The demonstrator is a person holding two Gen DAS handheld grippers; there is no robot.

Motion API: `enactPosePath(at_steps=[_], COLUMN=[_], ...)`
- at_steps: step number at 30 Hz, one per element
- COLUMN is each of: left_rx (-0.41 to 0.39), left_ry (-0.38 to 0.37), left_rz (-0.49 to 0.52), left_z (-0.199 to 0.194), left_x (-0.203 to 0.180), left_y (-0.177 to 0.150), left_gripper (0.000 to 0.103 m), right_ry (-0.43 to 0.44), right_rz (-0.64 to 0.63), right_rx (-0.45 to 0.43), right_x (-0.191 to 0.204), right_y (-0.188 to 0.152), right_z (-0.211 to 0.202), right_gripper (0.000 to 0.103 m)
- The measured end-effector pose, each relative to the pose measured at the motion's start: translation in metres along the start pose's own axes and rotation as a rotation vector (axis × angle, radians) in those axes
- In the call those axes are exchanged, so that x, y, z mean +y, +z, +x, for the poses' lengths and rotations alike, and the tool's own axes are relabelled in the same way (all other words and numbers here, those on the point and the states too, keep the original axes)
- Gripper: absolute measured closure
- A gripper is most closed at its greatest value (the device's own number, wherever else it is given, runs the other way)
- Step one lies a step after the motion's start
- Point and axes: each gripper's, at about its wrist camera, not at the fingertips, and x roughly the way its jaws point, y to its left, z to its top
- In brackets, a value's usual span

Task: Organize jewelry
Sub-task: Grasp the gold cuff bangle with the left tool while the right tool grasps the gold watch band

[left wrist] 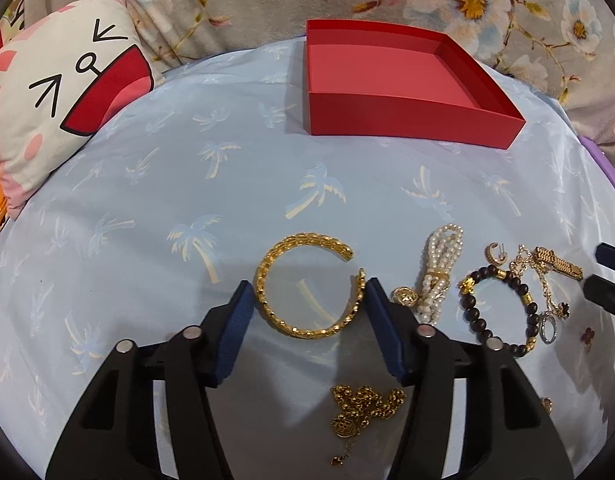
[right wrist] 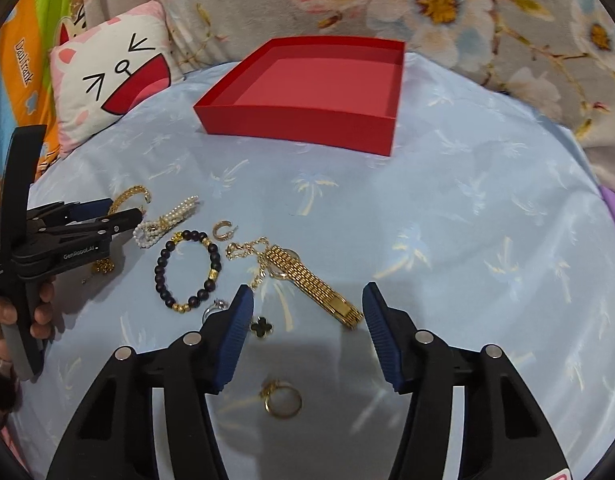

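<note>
In the left wrist view, the left gripper (left wrist: 309,300) reaches in from the bottom of the frame with its blue-padded fingers (left wrist: 237,332) spread wide, one on each side of an open gold woven cuff bangle (left wrist: 307,284) that lies flat on the pale blue palm-print cloth (left wrist: 147,208). The right pad sits just beside the bangle's rim; whether it touches cannot be told, and nothing is pinched. Below the bangle, between the gripper's arms, lies a bunched gold bead chain with a round pendant (left wrist: 363,408). To the right of centre lie a white pearl multi-strand bracelet (left wrist: 439,272), a dark-bead bracelet with gold spacers (left wrist: 497,304) and a small silver ring (left wrist: 549,330).

The empty red shallow cardboard box (left wrist: 403,116) stands in the upper middle of the frame, well apart from the jewelry. A white cartoon-face cushion (left wrist: 63,92) rests at the upper left.

In the right wrist view, the right gripper (right wrist: 307,312) also comes up from the bottom, its fingers held apart and gripping nothing. Between its tips lie the clasp end of a gold link-band wristwatch (right wrist: 307,276) and a black clover charm (right wrist: 262,327). A gold ring (right wrist: 283,400) lies lower, between the arms. A small gold hoop earring (right wrist: 223,230) sits left of centre.
</note>
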Motion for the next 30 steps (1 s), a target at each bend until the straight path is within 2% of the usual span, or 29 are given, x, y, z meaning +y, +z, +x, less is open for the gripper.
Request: enactPosePath(at_steps=[3, 7, 13, 17, 23, 24, 25, 30], left_rx=[-0.003, -0.002, -0.003, -0.003, -0.005, -0.006, -0.009, -0.031], left_ry=[-0.022, -0.029, -0.037, -0.043, -0.039, -0.036, -0.034, -0.033], left_rz=[-0.008, -0.003, -0.007, -0.002, -0.009, -0.009, -0.007, -0.008], left_z=[-0.001, -0.001, -0.002, -0.003, -0.005, -0.005, -0.006, -0.016], left_x=[0.002, 0.001, 0.002, -0.001, 0.0, 0.0, -0.001, 0.0], left_y=[-0.002, -0.003, -0.003, -0.004, -0.007, -0.007, -0.008, -0.006], left_gripper=[0.05, 0.05, 0.05, 0.05, 0.05, 0.05, 0.05, 0.05], right_ry=[0.045, 0.039, 0.057, 0.062, 0.07, 0.071, 0.07, 0.078], right_rz=[-0.006, -0.055, -0.07, -0.083, -0.082, -0.078, -0.073, -0.066], right_rx=[0.022, 0.021, 0.041, 0.035, 0.025, 0.023, 0.017, 0.0], right_x=[-0.002, 0.004, 0.001, 0.001, 0.001, 0.001, 0.0, -0.002], right_y=[0.007, 0.011, 0.011, 0.011, 0.009, 0.009, 0.009, 0.011], right_z=[0.013, 0.024, 0.036, 0.036, 0.033, 0.031, 0.029, 0.018], right_gripper=[0.052, 0.054, 0.066, 0.077, 0.081, 0.09, 0.093, 0.093])
